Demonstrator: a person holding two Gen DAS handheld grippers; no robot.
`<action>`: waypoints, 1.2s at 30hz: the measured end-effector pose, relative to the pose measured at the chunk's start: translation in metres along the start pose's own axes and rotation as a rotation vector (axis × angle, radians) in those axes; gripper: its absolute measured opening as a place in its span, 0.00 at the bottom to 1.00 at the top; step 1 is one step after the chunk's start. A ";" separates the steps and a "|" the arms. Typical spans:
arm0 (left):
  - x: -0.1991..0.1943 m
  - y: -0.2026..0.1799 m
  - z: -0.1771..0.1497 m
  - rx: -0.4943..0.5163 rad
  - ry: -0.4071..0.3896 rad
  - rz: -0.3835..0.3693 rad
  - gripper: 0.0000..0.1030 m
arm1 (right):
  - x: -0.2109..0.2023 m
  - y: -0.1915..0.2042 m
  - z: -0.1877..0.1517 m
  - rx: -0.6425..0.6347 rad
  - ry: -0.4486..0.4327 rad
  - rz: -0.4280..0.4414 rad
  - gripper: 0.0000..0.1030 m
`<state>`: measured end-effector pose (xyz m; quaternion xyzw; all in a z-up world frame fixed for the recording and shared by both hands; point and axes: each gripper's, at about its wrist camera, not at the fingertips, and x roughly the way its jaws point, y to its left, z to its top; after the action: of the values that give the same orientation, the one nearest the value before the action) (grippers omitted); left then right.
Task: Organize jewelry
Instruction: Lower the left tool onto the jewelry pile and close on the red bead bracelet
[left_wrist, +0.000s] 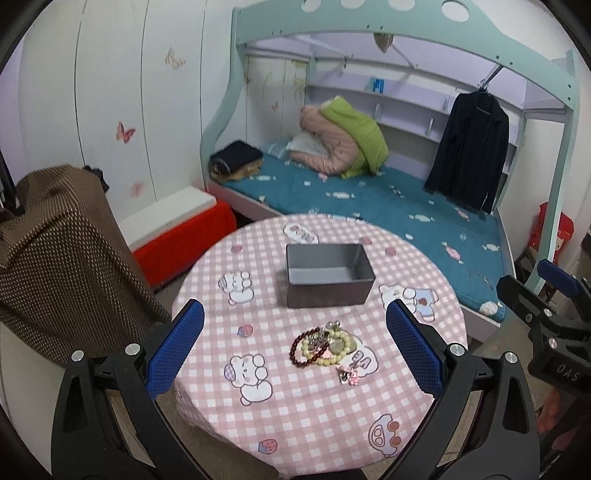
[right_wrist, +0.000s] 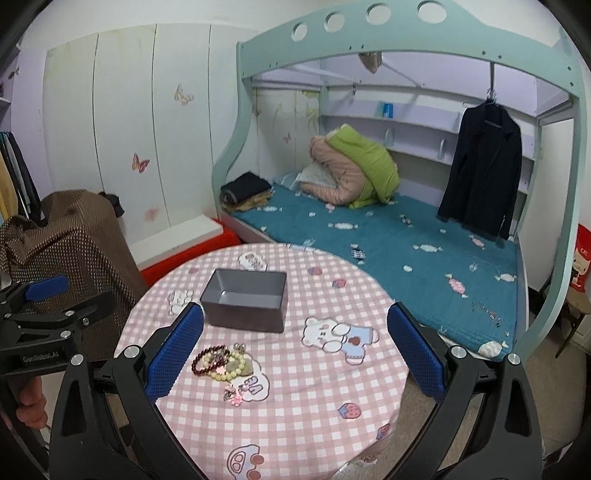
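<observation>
Grey box (left_wrist: 328, 275) sits ahead of my left gripper (left_wrist: 294, 345), beads (left_wrist: 325, 345) between its spread fingers; my right gripper (right_wrist: 295, 349) gapes wide, empty too.

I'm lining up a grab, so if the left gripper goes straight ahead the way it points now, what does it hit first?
Probably the jewelry pile on the checked tablecloth; the open left gripper frames it, with the grey box farther back. Depth is uncertain.

A round table (left_wrist: 317, 424) stands before you, a bed (left_wrist: 369, 192) behind it. On the table, a box (left_wrist: 328, 275) sits toward the far side; a jewelry pile (left_wrist: 325, 345) lies nearer you, apart from the box. Your grippers hover at the near edge.
</observation>
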<state>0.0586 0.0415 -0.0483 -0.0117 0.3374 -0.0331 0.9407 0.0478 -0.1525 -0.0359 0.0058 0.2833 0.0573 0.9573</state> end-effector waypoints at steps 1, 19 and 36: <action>0.006 0.002 0.000 -0.003 0.021 -0.005 0.95 | 0.004 0.001 0.000 -0.002 0.013 0.001 0.93; 0.128 0.048 -0.017 -0.043 0.384 -0.038 0.94 | 0.113 0.053 -0.013 -0.098 0.268 0.225 0.82; 0.204 0.084 -0.041 -0.114 0.633 -0.064 0.74 | 0.210 0.111 -0.063 -0.303 0.533 0.360 0.29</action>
<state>0.1944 0.1108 -0.2129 -0.0641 0.6138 -0.0454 0.7855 0.1766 -0.0195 -0.1973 -0.1018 0.5057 0.2658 0.8144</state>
